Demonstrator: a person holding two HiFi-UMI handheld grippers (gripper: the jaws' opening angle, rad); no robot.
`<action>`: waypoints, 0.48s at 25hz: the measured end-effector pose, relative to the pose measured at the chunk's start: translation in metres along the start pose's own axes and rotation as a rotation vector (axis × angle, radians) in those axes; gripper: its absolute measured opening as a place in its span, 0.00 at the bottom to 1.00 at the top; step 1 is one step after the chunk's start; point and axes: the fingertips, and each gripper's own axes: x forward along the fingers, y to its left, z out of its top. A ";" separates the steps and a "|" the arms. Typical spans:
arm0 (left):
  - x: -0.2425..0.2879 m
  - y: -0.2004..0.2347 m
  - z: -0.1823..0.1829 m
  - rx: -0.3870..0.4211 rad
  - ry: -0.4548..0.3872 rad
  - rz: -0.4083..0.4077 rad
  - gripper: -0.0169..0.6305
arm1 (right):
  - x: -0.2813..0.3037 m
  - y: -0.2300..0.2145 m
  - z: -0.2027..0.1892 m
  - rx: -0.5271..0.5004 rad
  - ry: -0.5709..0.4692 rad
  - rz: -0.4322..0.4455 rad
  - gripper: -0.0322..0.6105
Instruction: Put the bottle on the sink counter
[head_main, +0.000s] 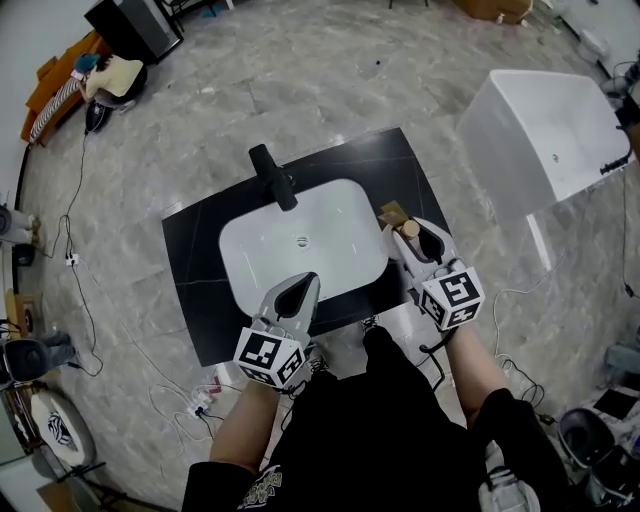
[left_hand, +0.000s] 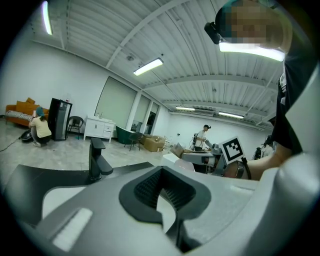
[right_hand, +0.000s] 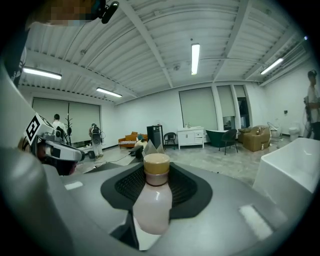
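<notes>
Right claw (head_main: 412, 236) first: clamped on the bottle (right_hand: 152, 200), gripping it by the body, below shoulder and cap. Left claw (head_main: 303, 290): pinched together or near enough, nothing in it, parked over the front edge of the white basin (head_main: 300, 240).

Holding the bottle at the right end of the black counter (head_main: 200, 290), just beside the basin and near some tan thing (head_main: 393, 212) toward the back. Can't tell if it's touching down yet.

Looks small: pale, milky-pink body, tan screw cap, rounded shoulder.

Probably plastic and light, so no big squeeze needed. Smooth and round though, so likely to twist or slip between the pads. Best to grip mid-body, under the shoulder, and stay off the cap. Seems narrow-based too, so maybe tippy on release.
</notes>
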 end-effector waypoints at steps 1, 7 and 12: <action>0.005 0.001 -0.001 -0.001 0.002 0.003 0.03 | 0.005 -0.005 -0.001 0.000 0.002 0.005 0.31; 0.036 0.012 -0.007 -0.019 0.006 0.031 0.03 | 0.039 -0.029 -0.013 0.000 0.023 0.039 0.31; 0.060 0.019 -0.010 -0.034 0.007 0.052 0.03 | 0.063 -0.047 -0.019 -0.003 0.031 0.063 0.31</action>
